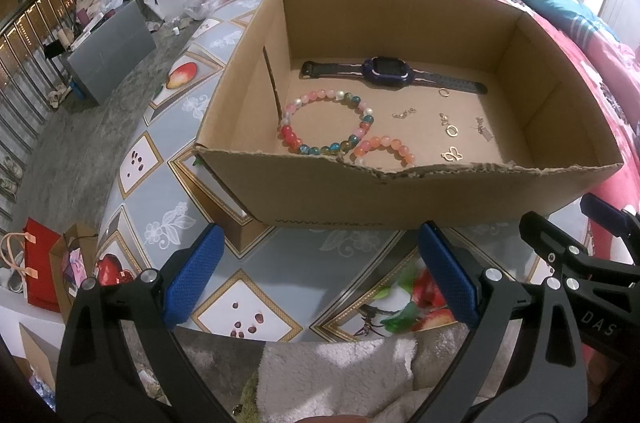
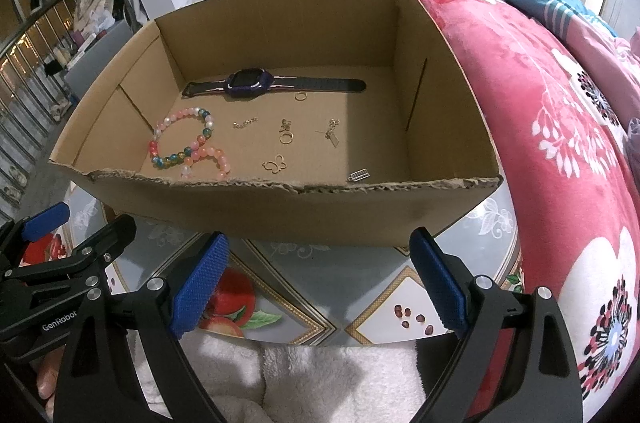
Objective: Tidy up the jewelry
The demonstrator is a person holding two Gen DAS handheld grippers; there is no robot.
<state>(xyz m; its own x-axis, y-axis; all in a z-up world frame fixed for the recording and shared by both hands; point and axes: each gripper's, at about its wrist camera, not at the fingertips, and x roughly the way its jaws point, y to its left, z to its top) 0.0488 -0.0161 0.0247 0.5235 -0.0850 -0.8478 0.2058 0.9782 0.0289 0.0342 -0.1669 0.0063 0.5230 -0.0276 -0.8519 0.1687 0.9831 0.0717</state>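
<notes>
An open cardboard box [image 1: 400, 199] [image 2: 280, 219] stands on the patterned table. Inside lie a purple watch [image 1: 390, 73] [image 2: 250, 83], a multicoloured bead bracelet [image 1: 326, 121] [image 2: 182, 137], a smaller orange bead bracelet [image 1: 386, 145] [image 2: 212, 159], a gold butterfly charm [image 1: 452, 154] [image 2: 275, 164], a gold ring [image 1: 443, 92] [image 2: 301, 96] and several small gold pieces. My left gripper [image 1: 320, 275] hovers open in front of the box, holding nothing. My right gripper [image 2: 320, 283] is open too, just short of the box's near wall. Each gripper shows at the other view's edge.
A pink flowered quilt [image 2: 560, 143] rises along the box's right side. The tablecloth [image 1: 248, 315] carries fruit pictures. White fluffy cloth [image 2: 320, 383] lies under the grippers. Left of the table are a grey floor, a railing [image 1: 24, 35], a grey bin [image 1: 108, 55] and a red bag [image 1: 40, 267].
</notes>
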